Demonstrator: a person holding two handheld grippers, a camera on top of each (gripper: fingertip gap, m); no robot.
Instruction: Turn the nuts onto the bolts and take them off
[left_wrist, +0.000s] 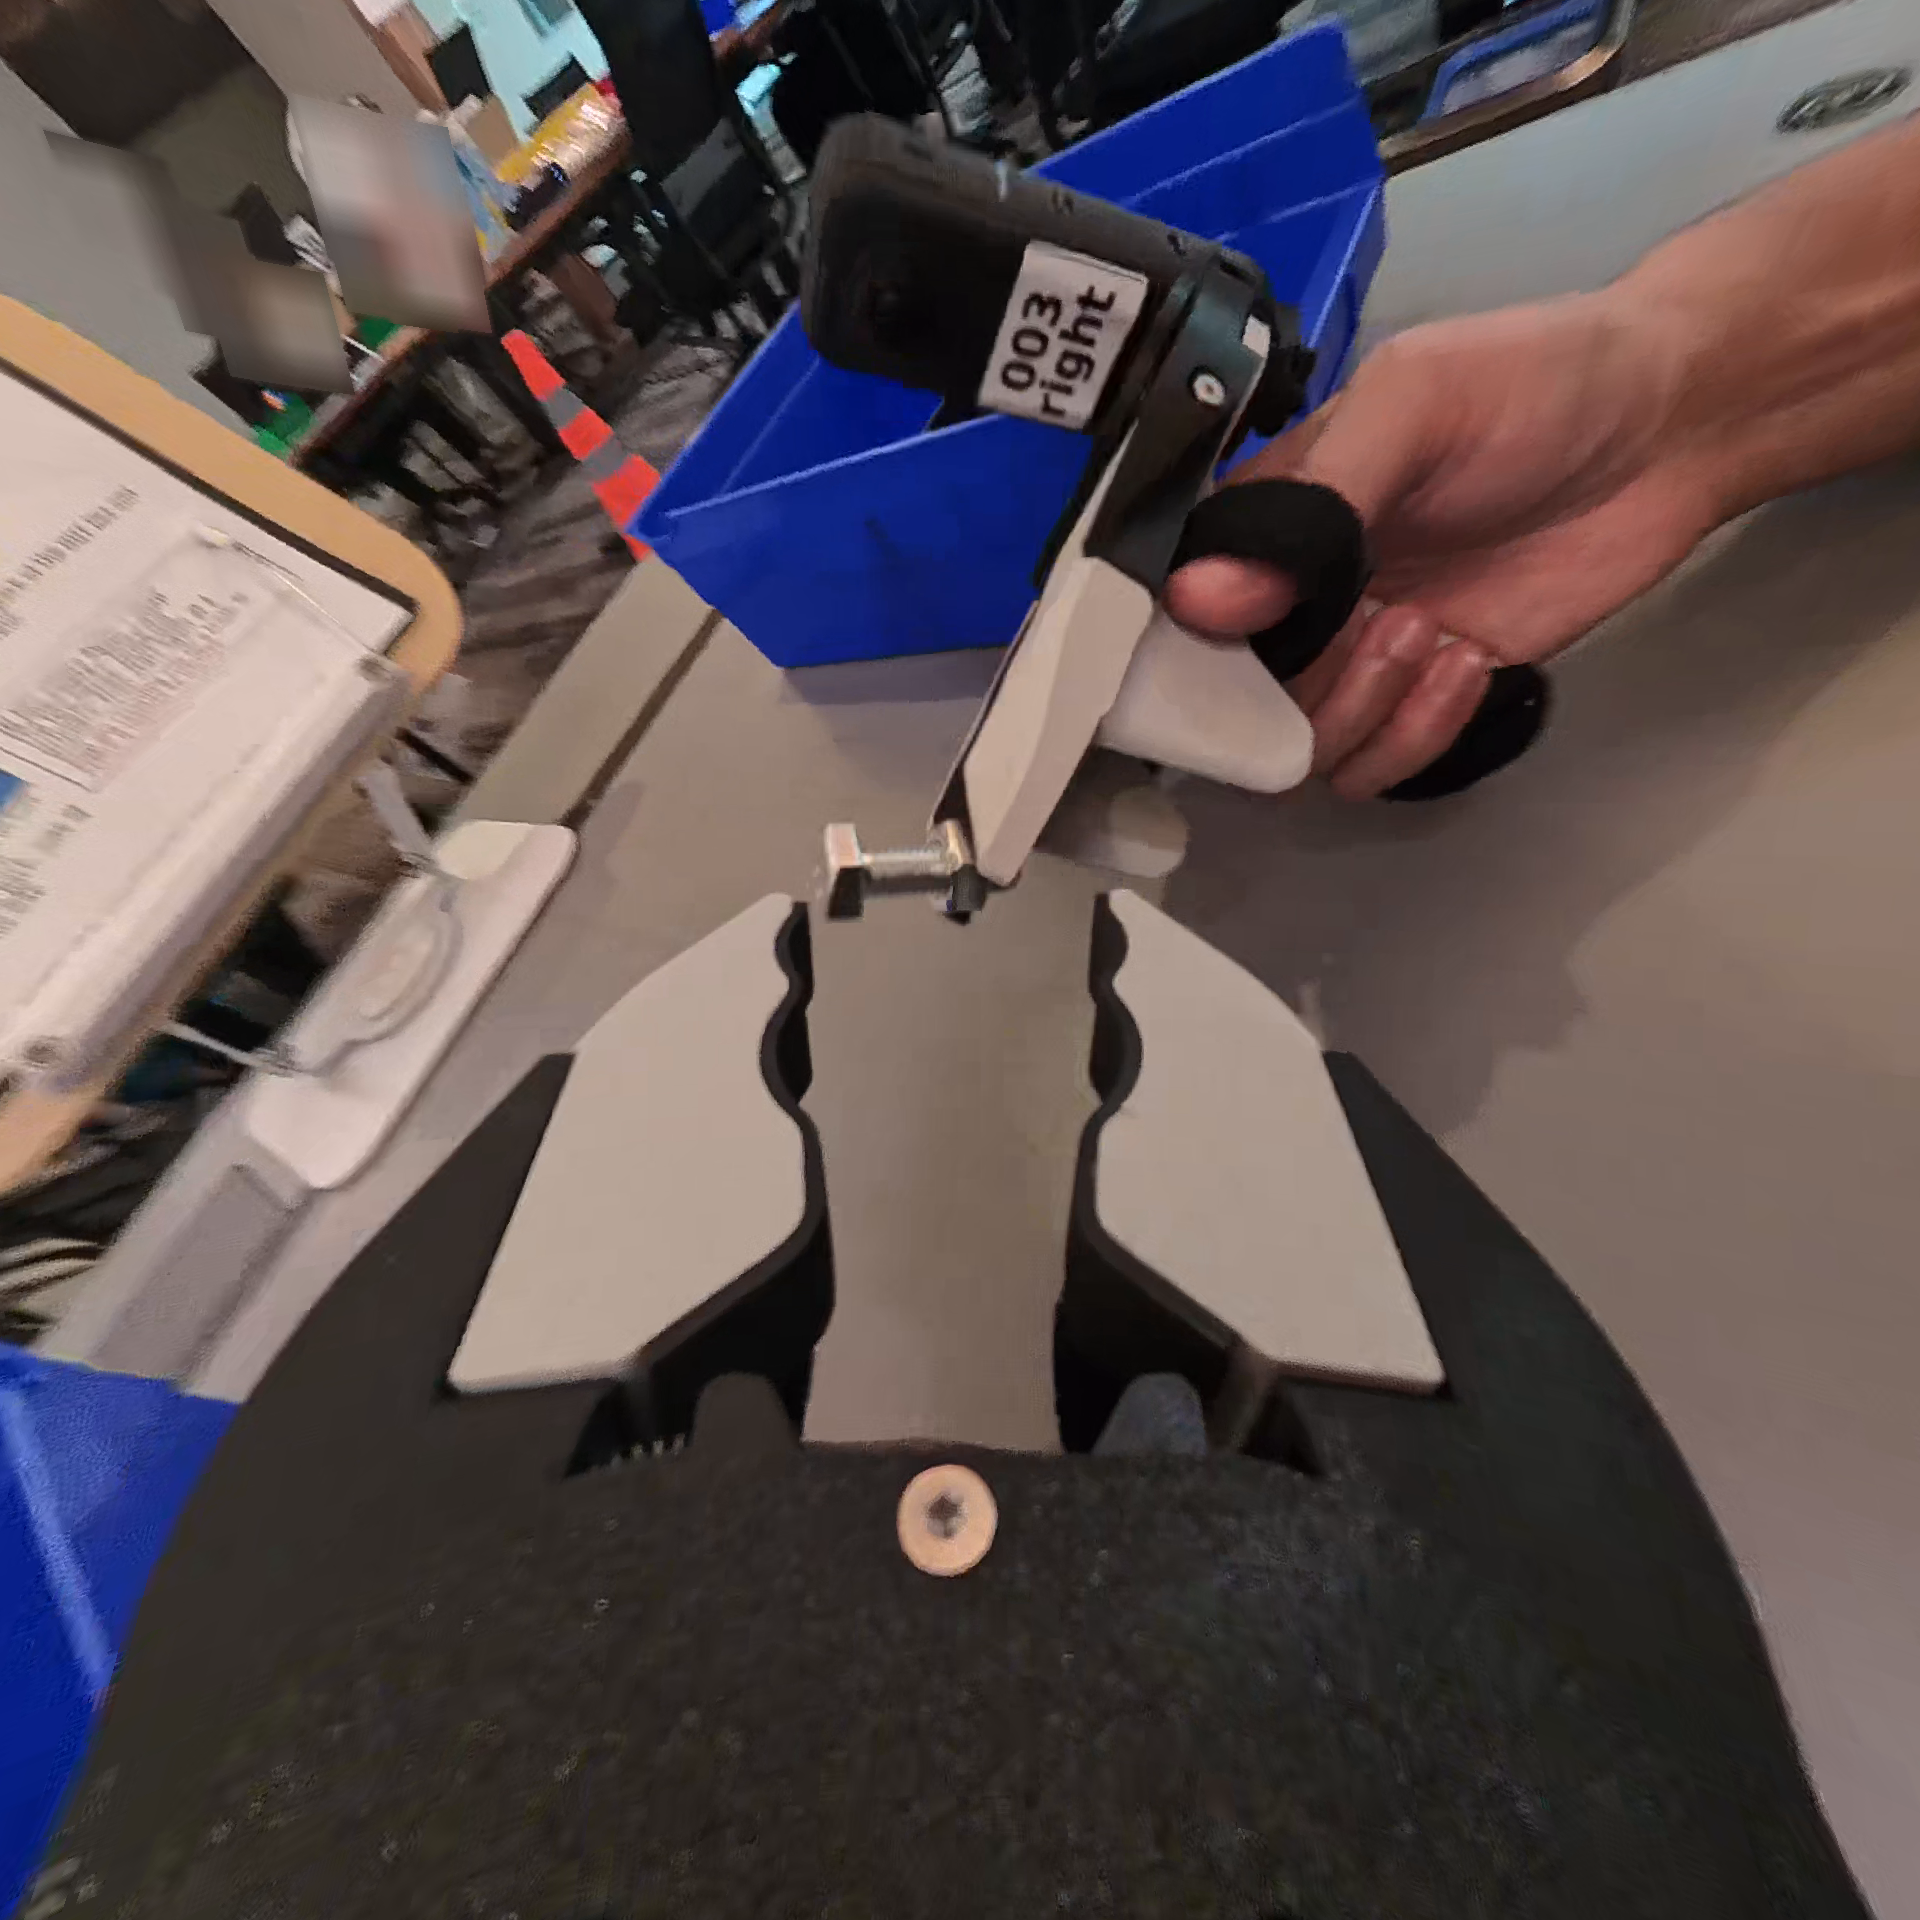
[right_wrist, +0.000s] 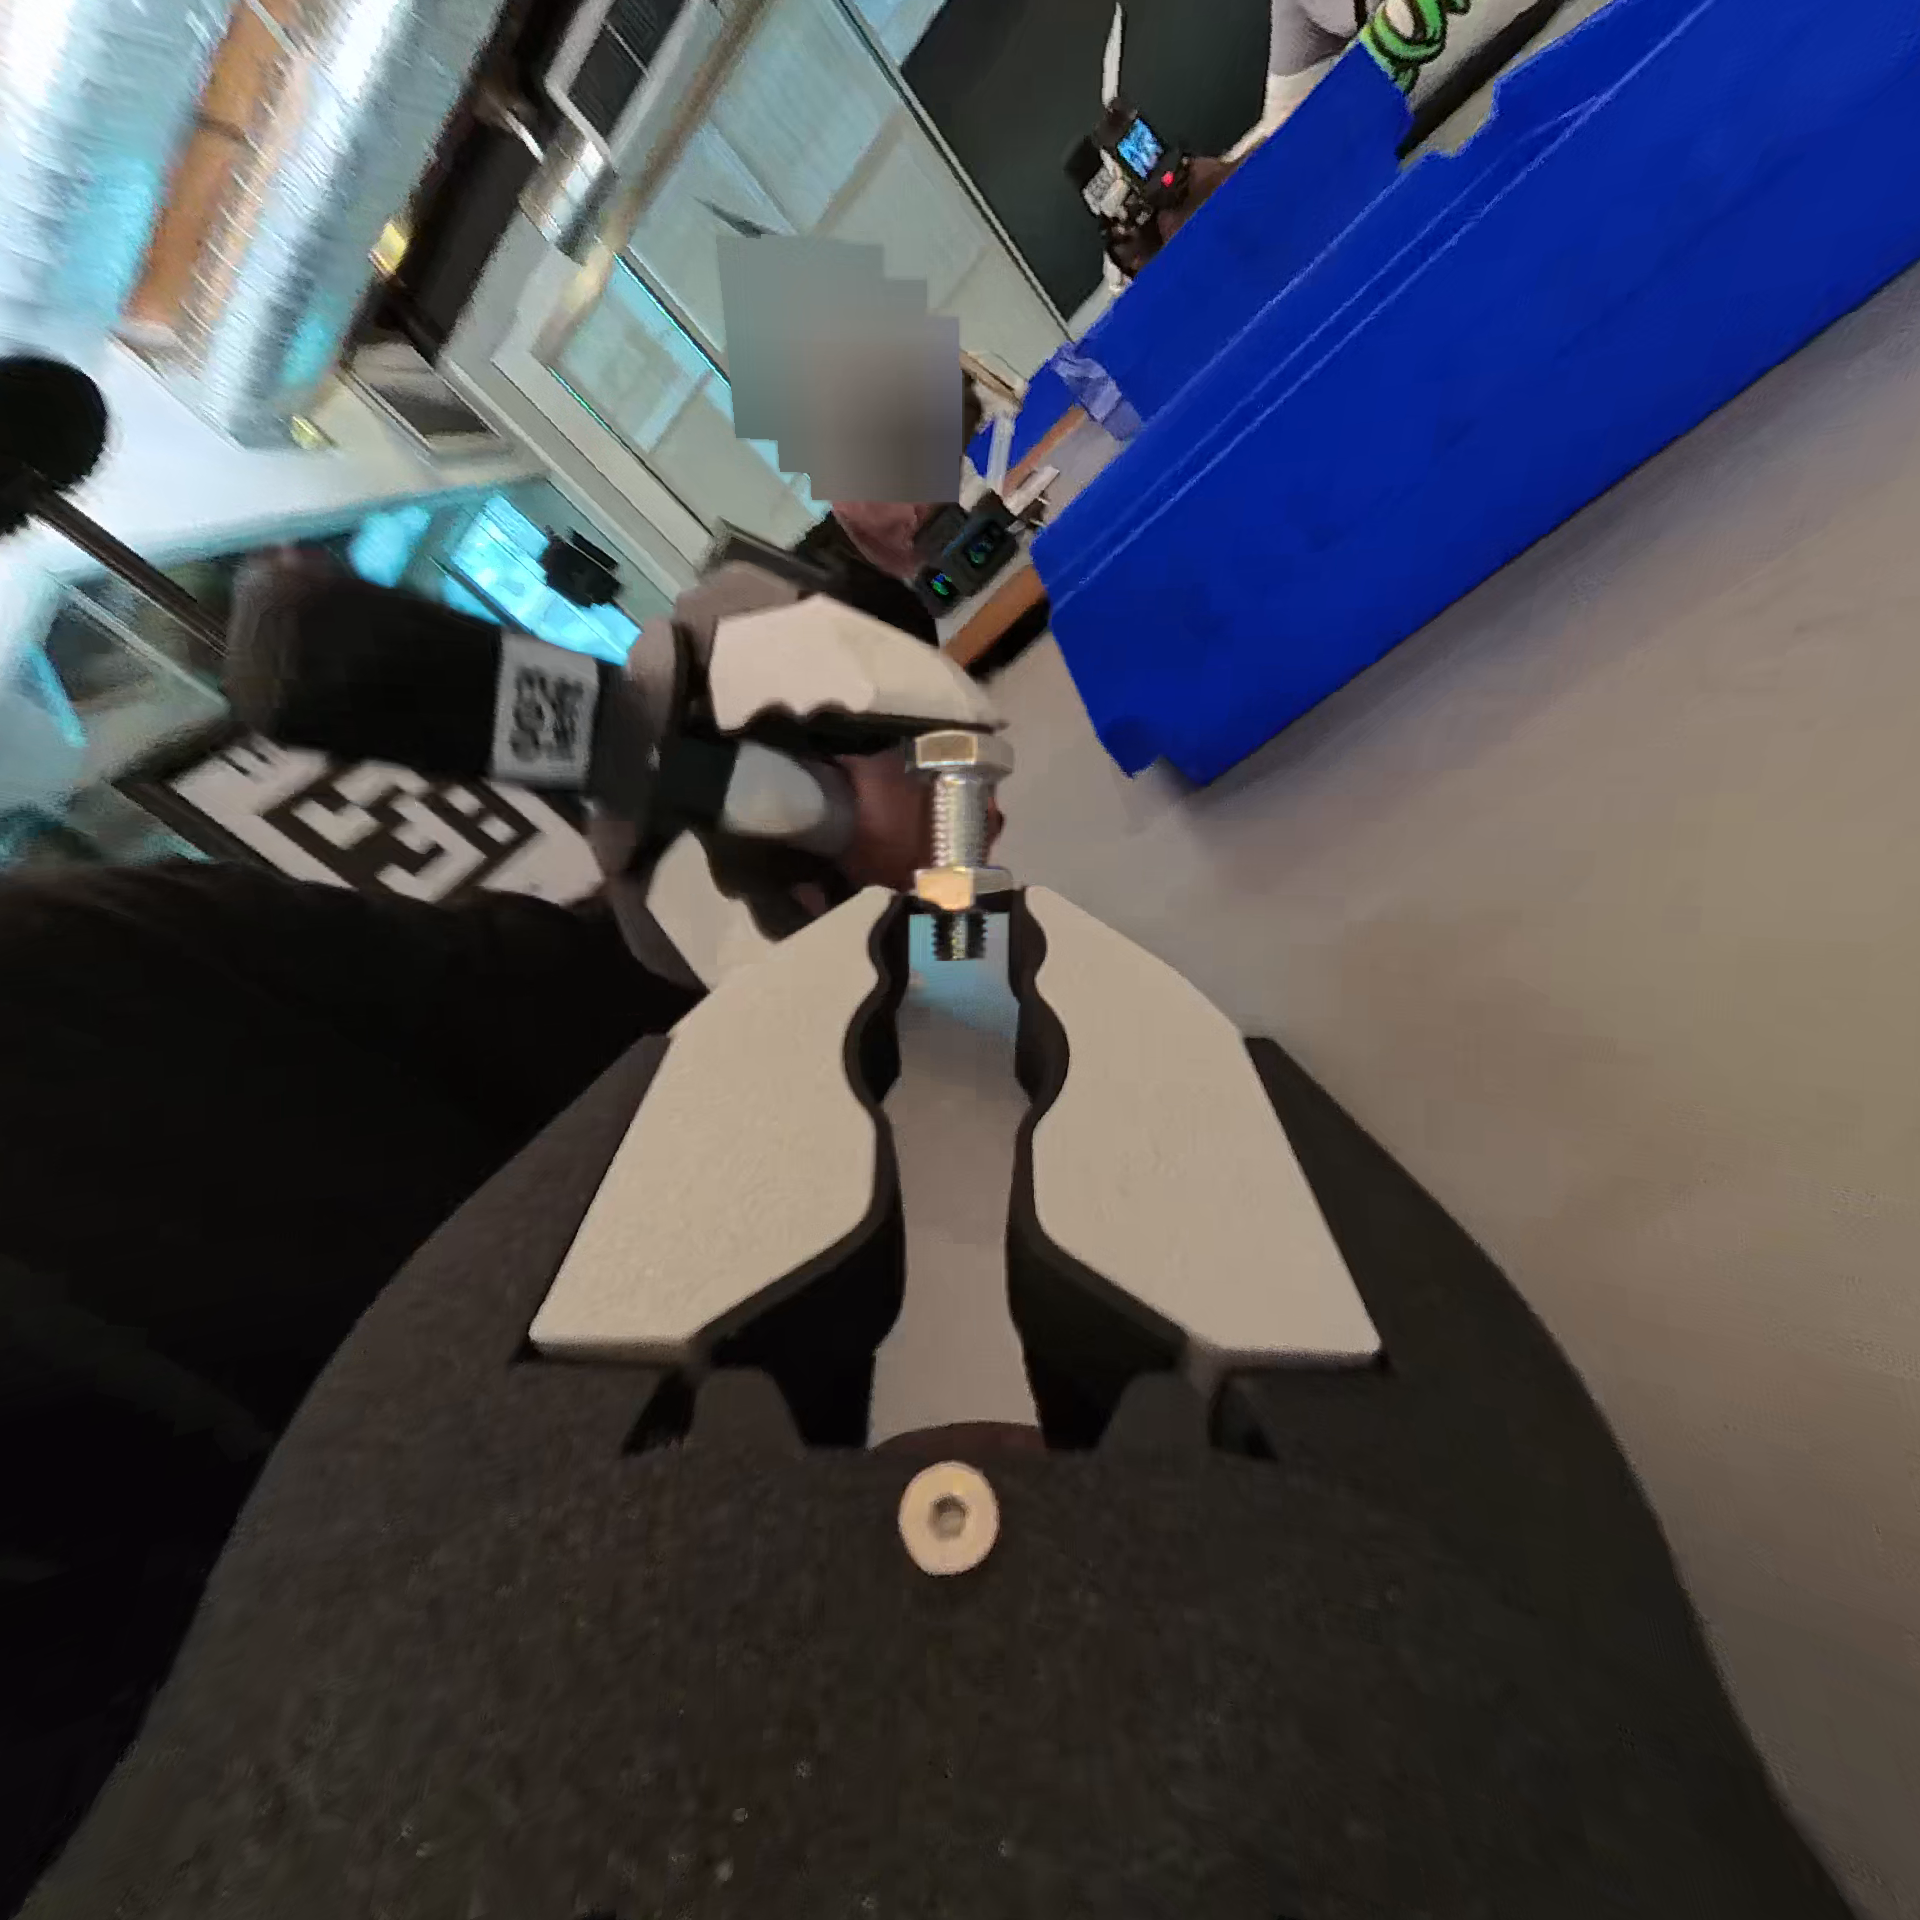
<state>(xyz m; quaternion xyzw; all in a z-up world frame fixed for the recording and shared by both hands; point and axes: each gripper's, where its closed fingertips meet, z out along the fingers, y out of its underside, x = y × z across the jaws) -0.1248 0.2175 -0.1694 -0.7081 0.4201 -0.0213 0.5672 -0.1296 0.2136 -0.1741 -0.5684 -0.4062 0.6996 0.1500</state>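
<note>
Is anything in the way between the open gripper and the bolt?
Nothing visible. The bolt hangs just beyond the open left gripper, with only air between them. The right gripper holds it by the nut at its other end.

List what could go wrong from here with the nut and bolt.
1. The right gripper pinches the nut only at its very fingertips, so the bolt could slip out and drop to the table.
2. The left gripper is open, with the bolt head by one fingertip, not between them; turning the nut now would likely just spin the bolt.
</note>
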